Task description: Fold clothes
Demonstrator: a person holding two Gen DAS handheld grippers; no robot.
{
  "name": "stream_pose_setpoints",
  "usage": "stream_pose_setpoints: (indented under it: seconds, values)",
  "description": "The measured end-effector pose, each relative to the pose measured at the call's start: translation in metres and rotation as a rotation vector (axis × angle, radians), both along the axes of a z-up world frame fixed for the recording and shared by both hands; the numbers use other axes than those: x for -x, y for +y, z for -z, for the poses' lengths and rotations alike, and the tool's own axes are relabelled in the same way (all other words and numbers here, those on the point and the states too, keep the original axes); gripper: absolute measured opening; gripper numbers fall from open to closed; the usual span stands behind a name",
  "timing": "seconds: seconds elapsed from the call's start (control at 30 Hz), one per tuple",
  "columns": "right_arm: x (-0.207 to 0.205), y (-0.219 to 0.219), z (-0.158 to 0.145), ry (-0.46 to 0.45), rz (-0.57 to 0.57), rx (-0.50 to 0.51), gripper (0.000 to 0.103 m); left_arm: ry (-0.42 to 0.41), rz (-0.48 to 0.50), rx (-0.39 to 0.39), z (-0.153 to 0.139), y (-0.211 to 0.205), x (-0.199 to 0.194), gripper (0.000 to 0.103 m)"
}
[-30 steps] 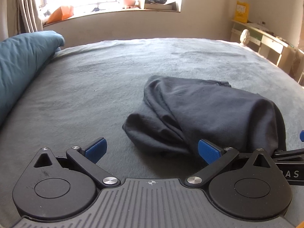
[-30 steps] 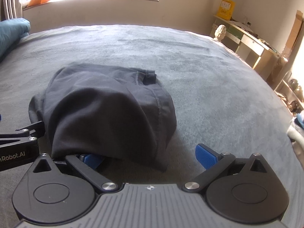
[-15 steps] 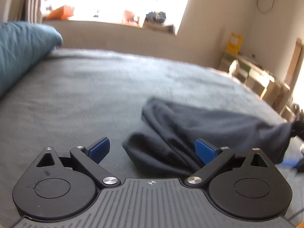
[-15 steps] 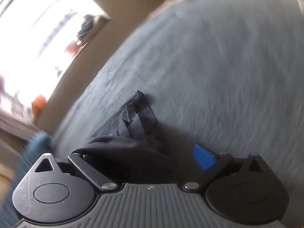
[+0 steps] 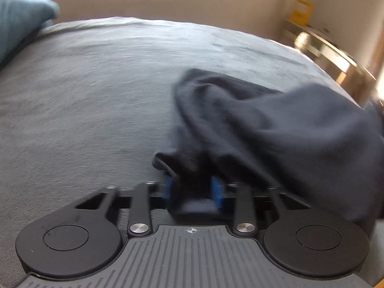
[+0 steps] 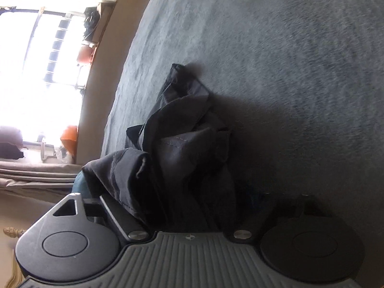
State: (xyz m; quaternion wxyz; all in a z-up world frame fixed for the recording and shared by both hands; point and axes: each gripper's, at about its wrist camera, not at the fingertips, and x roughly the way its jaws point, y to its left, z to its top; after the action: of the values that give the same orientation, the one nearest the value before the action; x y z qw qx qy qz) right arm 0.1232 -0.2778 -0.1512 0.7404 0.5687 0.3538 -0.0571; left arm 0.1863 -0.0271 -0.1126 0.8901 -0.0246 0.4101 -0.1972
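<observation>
Left gripper: jaws just closed to a narrow gap; both blue pads pressed on a bunched fold of the garment; pad edges blurred, lower fold smeared.
Right gripper: jaws just narrowing, cloth between them; both pads buried under dark fabric and shadow, so grip not legible; view rolled steeply on its side.
Garment: dark, crumpled, lying on the bed; in the left view spread from centre toward 3 o'clock, near corner drawn in at 6 o'clock between the pads; right edge cut off by the frame. In the right view heaped from centre down to 6 o'clock, draped over the left finger link; a stitched seam visible, type of clothing not distinguishable.
Bed: grey, plush-looking cover filling most of both views; texture streaked by blur.
Pillow: teal, at 10 o'clock in the left view, cropped at the frame edge; only a sliver seen behind the cloth in the right view.
Window: overexposed, at 9 to 10 o'clock in the right view; sill items reduced to dark and orange shapes.
Shelf: at 2 o'clock in the left view, blurred, contents unreadable; yellow object on top.
</observation>
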Motion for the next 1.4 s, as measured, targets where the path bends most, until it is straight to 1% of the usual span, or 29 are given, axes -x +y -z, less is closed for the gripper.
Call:
stream_pose_setpoints:
  seconds: [0.03, 0.07, 0.1, 0.13, 0.2, 0.3, 0.4, 0.47, 0.5, 0.53, 0.57, 0.6, 0.63, 0.67, 0.7, 0.77, 0.83, 0.93, 1.03, 1.07, 1.17, 1.2, 1.23, 1.27, 1.33, 1.37, 1.4]
  values:
    - [-0.001, 0.004, -0.004, -0.018, -0.015, 0.013, 0.062, -0.005, 0.019, 0.001, -0.002, -0.004, 0.005, 0.014]
    - [-0.002, 0.009, -0.008, -0.037, -0.030, 0.026, 0.056, -0.007, 0.042, 0.013, -0.004, -0.005, 0.009, 0.012]
    - [0.001, 0.012, -0.014, -0.053, -0.050, 0.046, 0.044, -0.007, 0.059, 0.023, -0.007, -0.006, 0.013, 0.010]
    - [0.003, 0.016, -0.020, -0.068, -0.071, 0.067, 0.035, -0.007, 0.074, 0.034, -0.009, -0.008, 0.017, 0.008]
    - [0.015, 0.019, -0.033, -0.090, -0.107, 0.086, 0.029, 0.001, 0.119, 0.062, -0.014, -0.010, 0.027, 0.007]
    - [0.039, 0.019, -0.053, -0.119, -0.160, 0.112, 0.028, 0.003, 0.230, 0.105, -0.027, -0.019, 0.052, 0.007]
    - [0.068, 0.020, -0.067, -0.129, -0.216, 0.102, 0.028, -0.008, 0.344, 0.132, -0.038, -0.028, 0.085, 0.007]
    - [0.085, 0.022, -0.073, -0.114, -0.258, 0.133, 0.028, 0.020, 0.372, 0.134, -0.032, -0.028, 0.103, 0.007]
    - [0.092, 0.021, -0.071, -0.091, -0.272, 0.152, 0.028, 0.039, 0.376, 0.131, -0.026, -0.027, 0.111, 0.008]
    - [0.099, 0.021, -0.069, -0.066, -0.287, 0.171, 0.031, 0.058, 0.380, 0.127, -0.021, -0.025, 0.119, 0.009]
    - [0.104, 0.017, -0.064, -0.023, -0.275, 0.173, 0.034, 0.068, 0.369, 0.118, -0.015, -0.021, 0.125, 0.011]
    - [0.110, 0.012, -0.059, 0.021, -0.261, 0.173, 0.045, 0.077, 0.355, 0.108, -0.010, -0.017, 0.130, 0.017]
    - [0.115, 0.007, -0.053, 0.065, -0.247, 0.173, 0.056, 0.082, 0.332, 0.108, -0.009, -0.010, 0.134, 0.028]
    - [0.121, 0.001, -0.050, 0.090, -0.223, 0.156, 0.061, 0.086, 0.307, 0.109, -0.009, -0.003, 0.137, 0.034]
    - [0.128, -0.005, -0.048, 0.114, -0.199, 0.138, 0.065, 0.064, 0.281, 0.113, -0.013, 0.005, 0.141, 0.039]
    - [0.145, -0.017, -0.050, 0.092, -0.153, 0.100, 0.068, 0.010, 0.228, 0.123, -0.023, 0.021, 0.148, 0.042]
    - [0.161, -0.028, -0.054, 0.049, -0.103, 0.066, 0.075, -0.042, 0.193, 0.128, -0.035, 0.030, 0.152, 0.052]
    - [0.183, -0.041, -0.061, -0.029, -0.020, 0.014, 0.078, -0.098, 0.182, 0.138, -0.045, 0.031, 0.154, 0.055]
    - [0.193, -0.048, -0.060, -0.097, 0.050, -0.035, 0.079, -0.109, 0.204, 0.136, -0.047, 0.018, 0.150, 0.055]
    - [0.191, -0.048, -0.058, -0.099, 0.058, -0.044, 0.079, -0.100, 0.209, 0.137, -0.047, 0.015, 0.150, 0.055]
    - [0.178, -0.042, -0.055, -0.105, 0.039, -0.019, 0.080, -0.069, 0.210, 0.141, -0.049, 0.013, 0.155, 0.055]
    - [0.174, -0.039, -0.056, -0.099, 0.029, 0.000, 0.078, -0.062, 0.207, 0.145, -0.051, 0.015, 0.159, 0.055]
    - [0.168, -0.036, -0.056, -0.095, 0.020, 0.013, 0.074, -0.065, 0.194, 0.146, -0.051, 0.016, 0.163, 0.055]
    - [0.164, -0.032, -0.057, -0.096, 0.008, 0.026, 0.071, -0.077, 0.181, 0.142, -0.051, 0.018, 0.166, 0.054]
    - [0.157, -0.023, -0.061, -0.107, -0.022, 0.069, 0.056, -0.111, 0.151, 0.126, -0.053, 0.028, 0.169, 0.054]
    - [0.154, -0.017, -0.065, -0.116, -0.040, 0.098, 0.051, -0.120, 0.131, 0.119, -0.054, 0.034, 0.169, 0.054]
    - [0.153, -0.011, -0.071, -0.141, -0.064, 0.130, 0.040, -0.121, 0.107, 0.117, -0.054, 0.040, 0.167, 0.054]
